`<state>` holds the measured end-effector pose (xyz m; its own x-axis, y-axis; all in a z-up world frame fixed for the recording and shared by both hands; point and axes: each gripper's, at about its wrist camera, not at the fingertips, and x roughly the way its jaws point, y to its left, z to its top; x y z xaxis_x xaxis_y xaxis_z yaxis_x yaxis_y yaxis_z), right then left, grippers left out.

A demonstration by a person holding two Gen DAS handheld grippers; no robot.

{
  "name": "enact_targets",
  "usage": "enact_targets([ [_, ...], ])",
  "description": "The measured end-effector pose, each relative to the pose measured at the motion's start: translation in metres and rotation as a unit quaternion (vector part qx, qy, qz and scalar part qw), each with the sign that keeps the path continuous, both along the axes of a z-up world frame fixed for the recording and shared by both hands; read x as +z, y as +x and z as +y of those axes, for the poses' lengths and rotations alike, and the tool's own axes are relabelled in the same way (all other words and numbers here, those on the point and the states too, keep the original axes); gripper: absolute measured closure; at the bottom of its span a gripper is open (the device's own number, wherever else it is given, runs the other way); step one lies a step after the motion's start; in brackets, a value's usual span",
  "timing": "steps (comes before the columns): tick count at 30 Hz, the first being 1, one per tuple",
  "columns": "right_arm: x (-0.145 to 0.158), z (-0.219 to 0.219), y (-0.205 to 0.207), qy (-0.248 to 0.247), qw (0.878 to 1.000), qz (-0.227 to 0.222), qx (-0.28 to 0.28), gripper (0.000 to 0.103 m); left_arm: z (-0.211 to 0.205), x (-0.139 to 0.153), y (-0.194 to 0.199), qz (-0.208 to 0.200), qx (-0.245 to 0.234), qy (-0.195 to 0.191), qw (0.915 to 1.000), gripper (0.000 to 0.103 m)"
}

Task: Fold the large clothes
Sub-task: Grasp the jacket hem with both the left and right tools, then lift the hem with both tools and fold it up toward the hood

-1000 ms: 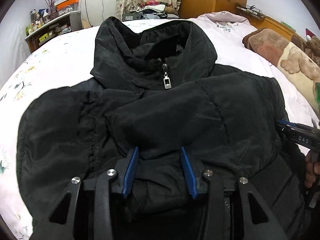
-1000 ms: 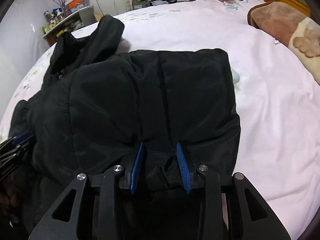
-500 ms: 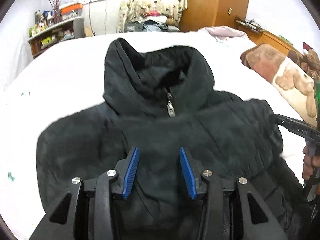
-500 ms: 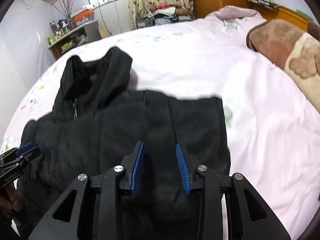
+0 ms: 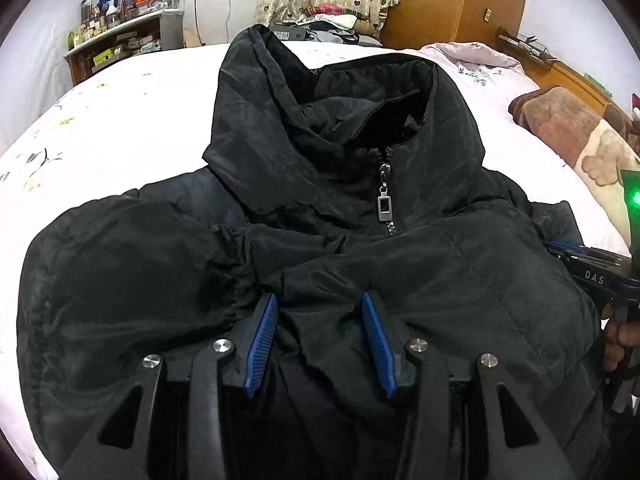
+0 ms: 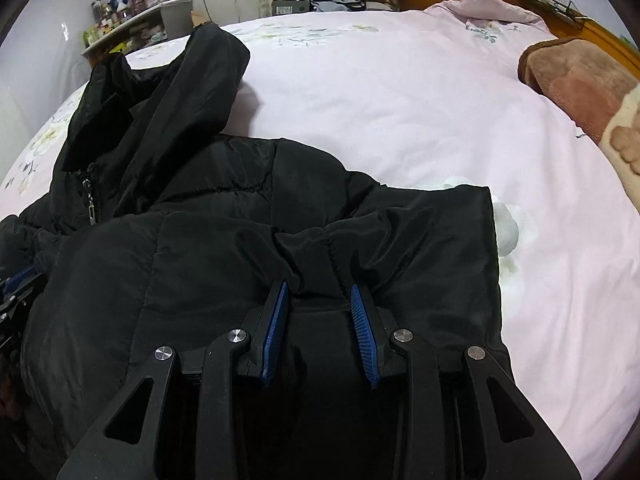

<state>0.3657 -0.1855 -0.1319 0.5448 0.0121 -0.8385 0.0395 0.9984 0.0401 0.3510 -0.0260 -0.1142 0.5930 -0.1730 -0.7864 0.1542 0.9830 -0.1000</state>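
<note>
A black padded hooded jacket (image 5: 440, 264) lies front up on the pink bed sheet (image 5: 132, 120), hood at the far end, zipper pull (image 5: 383, 206) at the collar. My left gripper (image 5: 319, 304) is shut on a bunched fold of the jacket near its lower middle. My right gripper (image 6: 318, 292) is shut on gathered jacket fabric (image 6: 420, 248) at the jacket's right side. The right gripper also shows at the right edge of the left wrist view (image 5: 592, 268). The left gripper shows at the left edge of the right wrist view (image 6: 16, 292).
A brown and cream blanket (image 5: 572, 136) lies at the bed's right side. A shelf with clutter (image 5: 120, 40) stands far left, a wooden wardrobe (image 5: 452, 0) behind the bed. Bare sheet (image 6: 400, 100) spreads beyond the jacket.
Half a second ago both grippers were lifted back with the jacket farther off. Now both are low and close again, with jacket fabric bunched between the pads.
</note>
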Motion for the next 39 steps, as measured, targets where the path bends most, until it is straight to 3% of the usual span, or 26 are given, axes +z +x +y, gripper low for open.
enact_targets([
  [3, 0.018, -0.006, -0.006, 0.006, 1.000, -0.003, -0.001, 0.070, 0.007, 0.023, -0.006, 0.003, -0.004, -0.002, 1.0000, 0.056],
  [7, 0.055, -0.021, -0.036, 0.022, 0.998, -0.057, -0.002, 0.070, 0.033, 0.065, -0.032, -0.070, -0.003, 0.027, 0.9972, 0.056],
  [9, 0.061, -0.031, -0.045, 0.019, 0.998, -0.066, -0.007, 0.070, 0.054, 0.070, -0.036, -0.084, 0.018, 0.038, 0.9956, 0.056],
  [11, 0.058, -0.037, -0.050, 0.014, 0.998, -0.063, -0.010, 0.070, 0.077, 0.063, -0.031, -0.071, 0.048, 0.041, 0.9955, 0.056],
  [13, 0.043, -0.040, -0.050, 0.007, 0.999, -0.041, -0.016, 0.070, 0.100, 0.045, -0.024, -0.037, 0.080, 0.021, 0.9959, 0.058],
  [15, 0.022, -0.046, -0.043, 0.010, 1.000, -0.013, -0.025, 0.070, 0.107, 0.026, -0.022, -0.014, 0.083, -0.003, 0.9964, 0.058],
  [18, 0.004, -0.053, -0.044, 0.025, 0.999, 0.002, -0.043, 0.069, 0.105, 0.009, -0.022, -0.008, 0.084, -0.008, 0.9964, 0.057],
  [22, 0.003, -0.049, -0.041, 0.010, 0.999, 0.006, -0.038, 0.069, 0.106, 0.005, -0.018, -0.003, 0.083, -0.019, 0.9964, 0.055],
  [25, 0.015, -0.047, -0.042, 0.003, 0.999, 0.006, -0.044, 0.069, 0.105, 0.020, -0.022, -0.007, 0.077, -0.019, 0.9968, 0.055],
  [29, 0.053, -0.032, -0.066, 0.021, 0.998, -0.044, -0.034, 0.069, 0.113, 0.056, -0.048, -0.059, 0.061, -0.040, 0.9956, 0.055],
  [32, 0.068, -0.004, -0.080, 0.036, 0.997, -0.063, 0.004, 0.069, 0.120, 0.054, -0.056, -0.052, 0.063, -0.035, 0.9961, 0.055],
  [36, 0.050, 0.039, -0.078, 0.033, 0.997, -0.035, 0.062, 0.069, 0.124, 0.029, -0.056, -0.011, 0.070, -0.033, 0.9969, 0.055],
  [39, 0.028, 0.052, -0.072, 0.014, 0.998, -0.005, 0.065, 0.069, 0.121, 0.020, -0.055, -0.002, 0.071, -0.029, 0.9970, 0.055],
])
